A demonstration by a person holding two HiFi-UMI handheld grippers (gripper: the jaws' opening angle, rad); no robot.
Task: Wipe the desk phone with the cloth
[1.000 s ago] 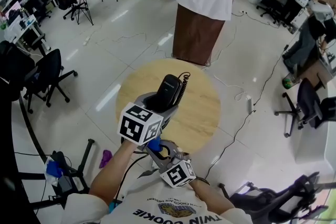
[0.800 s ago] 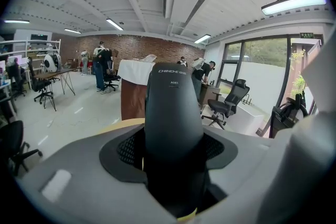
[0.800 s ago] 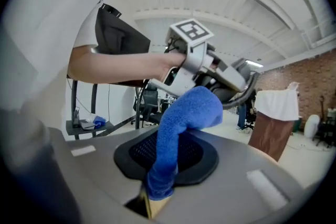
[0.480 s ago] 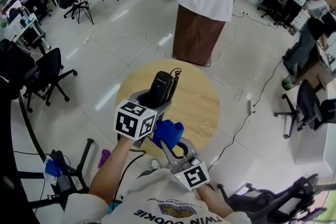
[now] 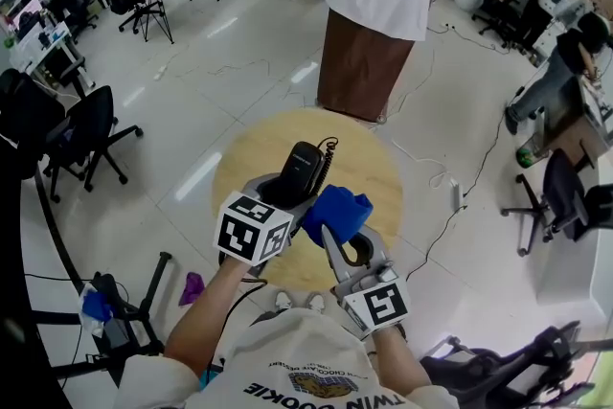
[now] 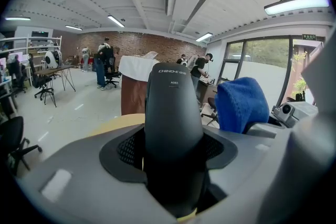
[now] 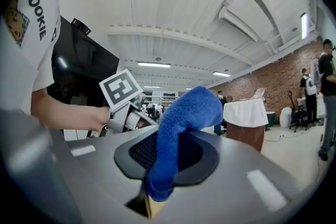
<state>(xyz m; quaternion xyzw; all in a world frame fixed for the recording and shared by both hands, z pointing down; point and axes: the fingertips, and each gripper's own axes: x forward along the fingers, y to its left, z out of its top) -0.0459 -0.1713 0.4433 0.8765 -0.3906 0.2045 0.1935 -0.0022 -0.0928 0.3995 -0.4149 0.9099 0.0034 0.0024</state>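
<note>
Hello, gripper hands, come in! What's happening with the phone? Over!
Left gripper shut on phone handset. Right gripper shut on blue cloth. Cloth beside handset, not touching. Nothing between them.

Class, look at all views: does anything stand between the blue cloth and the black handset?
Nothing visible does. The cloth, clamped in the right tongs, sits beside the handset in the left tongs, only air between.

R hand-held gripper (image 7: 149, 194) clamps blue cloth (image 7: 184, 113), upright.

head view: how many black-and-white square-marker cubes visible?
2. One cube on the left gripper, beside the black phone handset; the other cube on the right gripper holding the blue cloth. None seem hidden.
</note>
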